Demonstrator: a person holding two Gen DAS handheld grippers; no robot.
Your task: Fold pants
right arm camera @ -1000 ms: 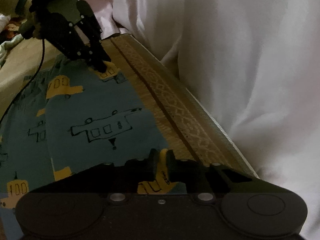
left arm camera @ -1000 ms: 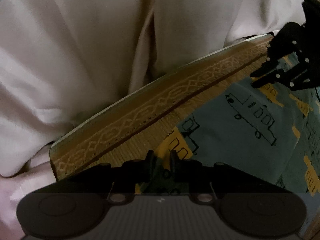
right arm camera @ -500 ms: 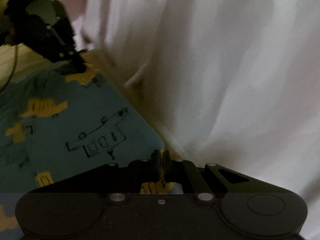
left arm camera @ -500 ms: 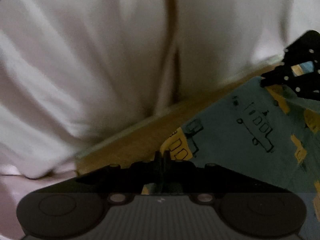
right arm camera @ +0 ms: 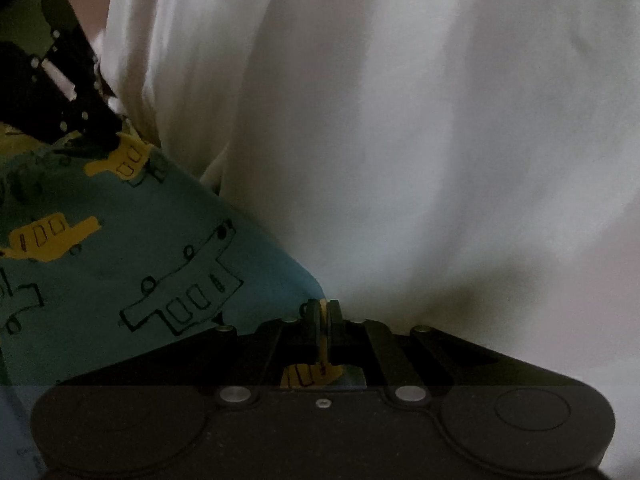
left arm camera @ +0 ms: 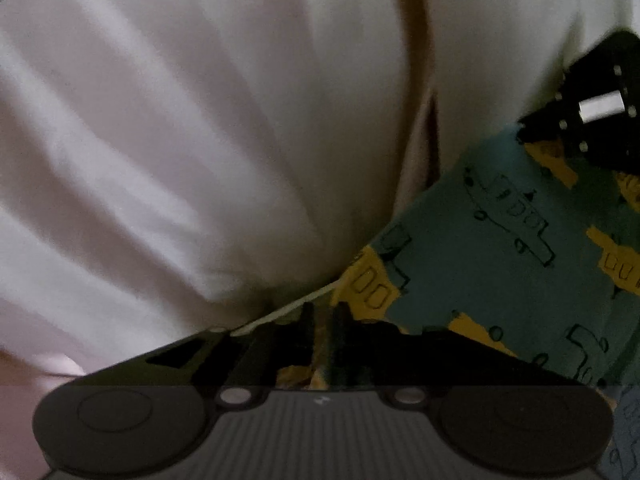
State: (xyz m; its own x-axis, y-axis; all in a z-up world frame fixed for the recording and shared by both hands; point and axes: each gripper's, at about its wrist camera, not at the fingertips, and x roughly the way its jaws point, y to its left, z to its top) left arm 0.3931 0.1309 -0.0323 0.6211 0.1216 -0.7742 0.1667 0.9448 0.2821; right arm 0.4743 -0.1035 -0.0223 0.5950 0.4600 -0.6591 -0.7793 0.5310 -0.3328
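The pants (left arm camera: 480,248) are teal cloth printed with yellow and outlined vehicles. They stretch between both grippers, lifted up close to a person's white garment. My left gripper (left arm camera: 323,312) is shut on one corner of the pants edge, with cloth pinched between its fingers. My right gripper (right arm camera: 323,308) is shut on the other corner, a yellow patch of the pants (right arm camera: 120,264) showing behind its fingers. Each gripper appears in the other's view: the right one (left arm camera: 532,136) at upper right, the left one (right arm camera: 108,140) at upper left.
The person's white clothing (left arm camera: 200,140) fills most of both views, right behind the raised pants edge; in the right wrist view it (right arm camera: 400,140) is just as close. A thin strip of the mat's pale edge (left arm camera: 280,314) shows by the left fingers.
Both grippers shut on the pants edge and lifted it off the woven mat toward the person. The patterned mat border has dropped out of view and the white clothing now fills the frames.
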